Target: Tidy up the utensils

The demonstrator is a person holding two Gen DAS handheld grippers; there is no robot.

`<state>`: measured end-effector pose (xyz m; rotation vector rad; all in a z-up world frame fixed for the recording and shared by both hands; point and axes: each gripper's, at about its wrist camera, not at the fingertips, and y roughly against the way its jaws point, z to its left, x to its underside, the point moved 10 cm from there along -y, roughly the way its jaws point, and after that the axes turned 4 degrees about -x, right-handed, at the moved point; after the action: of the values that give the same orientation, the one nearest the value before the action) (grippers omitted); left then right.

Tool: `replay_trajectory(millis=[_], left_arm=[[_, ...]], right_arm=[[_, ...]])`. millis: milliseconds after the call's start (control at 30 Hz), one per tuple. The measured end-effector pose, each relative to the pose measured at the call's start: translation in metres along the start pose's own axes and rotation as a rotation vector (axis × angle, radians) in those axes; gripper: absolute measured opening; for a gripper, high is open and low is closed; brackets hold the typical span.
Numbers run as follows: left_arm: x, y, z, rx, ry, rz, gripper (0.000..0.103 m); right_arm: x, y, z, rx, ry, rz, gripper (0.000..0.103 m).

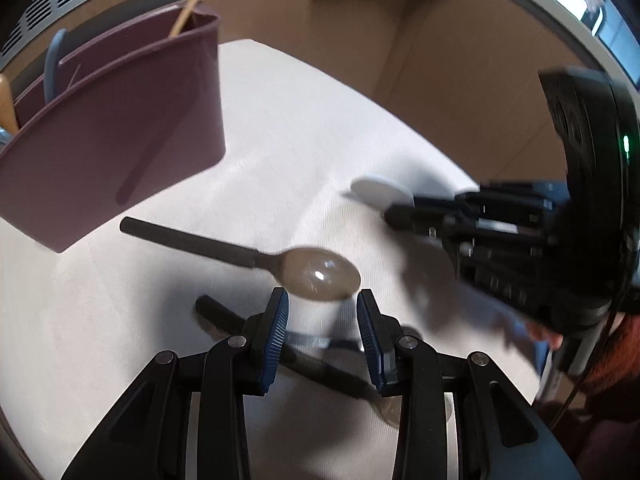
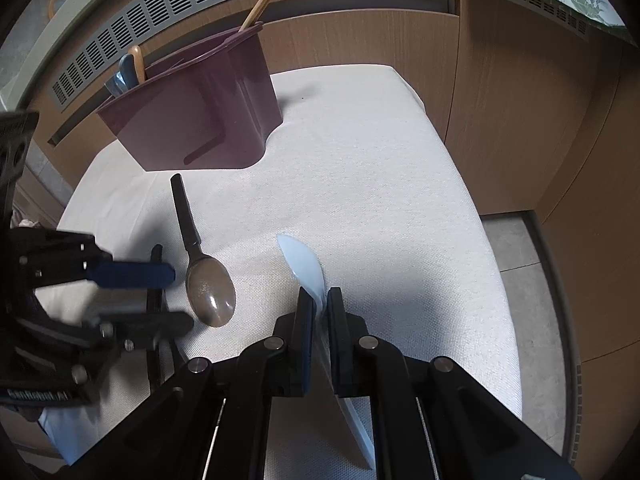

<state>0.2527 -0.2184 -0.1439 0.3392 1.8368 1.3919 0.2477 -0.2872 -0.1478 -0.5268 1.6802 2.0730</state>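
Fingers of my right gripper point(image 2: 320, 300) pinch the neck of a white spoon point(image 2: 304, 264), its bowl poking forward at the middle of the right wrist view. Meanwhile my left gripper point(image 1: 322, 312) hangs half open with nothing between its blue pads, just above a black-handled spoon point(image 1: 324, 274) lying on the white cloth point(image 2: 380, 160). At upper left stands the maroon utensil holder point(image 2: 200, 128).

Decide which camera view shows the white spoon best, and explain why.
The right wrist view: the white spoon sits centre frame, its bowl sharp, its handle running back between the right hand-held gripper pads. The left wrist view shows only its blurred bowl far off.
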Motion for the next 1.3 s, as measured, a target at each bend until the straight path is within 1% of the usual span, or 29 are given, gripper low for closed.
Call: replay_trajectory(millis=[67, 167, 267, 333, 367, 467, 633, 733, 833, 867, 967, 1000, 1067, 1133, 1200, 1233, 1300], left_arm=[[0.002, -0.001, 0.001, -0.018, -0.025, 0.003, 0.037], [0.002, -0.003, 0.010, -0.075, -0.043, 0.001, 0.037], [-0.001, -0.006, 0.029, -0.137, -0.010, 0.011, 0.037], [-0.005, -0.006, 0.035, -0.154, 0.013, 0.008, 0.037], [-0.008, -0.006, 0.038, -0.148, 0.028, 0.004, 0.037], [-0.015, -0.004, 0.036, -0.097, 0.056, -0.001, 0.037], [-0.024, -0.010, 0.011, -0.034, 0.046, 0.011, 0.037], [-0.017, -0.013, -0.013, 0.005, 0.000, 0.030, 0.037], [-0.004, -0.010, -0.023, 0.023, -0.010, 0.043, 0.037], [0.001, -0.009, -0.025, 0.029, -0.011, 0.049, 0.037], [0.011, -0.009, -0.027, 0.025, -0.029, 0.066, 0.037], [0.019, -0.006, -0.023, 0.020, -0.034, 0.064, 0.037], [0.022, -0.006, -0.021, -0.001, -0.045, 0.060, 0.037], [0.027, -0.006, -0.005, -0.039, -0.044, 0.054, 0.037], [0.030, -0.005, 0.012, -0.081, -0.022, 0.045, 0.037], [0.032, -0.004, 0.021, -0.088, -0.005, 0.041, 0.037], [0.030, -0.003, 0.025, -0.077, 0.043, 0.033, 0.037]], right_arm=[[0.000, 0.000, 0.000, -0.003, 0.000, -0.003, 0.008], [0.000, -0.001, 0.000, -0.009, -0.004, -0.008, 0.008], [0.001, 0.000, 0.000, -0.014, -0.009, -0.010, 0.008], [0.001, 0.000, 0.000, -0.018, -0.013, -0.015, 0.008], [0.002, 0.000, 0.000, -0.019, -0.015, -0.016, 0.008], [0.003, 0.002, -0.001, -0.021, -0.017, -0.018, 0.008], [0.004, 0.003, -0.002, -0.014, -0.014, -0.019, 0.008], [0.005, 0.005, -0.004, -0.020, -0.018, -0.019, 0.008], [0.006, 0.009, -0.006, -0.035, -0.016, -0.022, 0.008], [0.007, 0.013, -0.007, -0.032, 0.003, -0.036, 0.009], [0.008, 0.018, -0.007, -0.024, 0.024, -0.049, 0.011], [0.008, 0.020, -0.006, -0.029, 0.028, -0.054, 0.011], [0.007, 0.026, -0.003, -0.040, 0.038, -0.068, 0.011], [0.007, 0.032, 0.002, -0.034, 0.059, -0.082, 0.011], [0.006, 0.037, 0.006, -0.018, 0.094, -0.090, 0.011], [0.006, 0.037, 0.006, -0.018, 0.094, -0.090, 0.011], [0.007, 0.036, 0.005, 0.003, 0.120, -0.077, 0.011]])
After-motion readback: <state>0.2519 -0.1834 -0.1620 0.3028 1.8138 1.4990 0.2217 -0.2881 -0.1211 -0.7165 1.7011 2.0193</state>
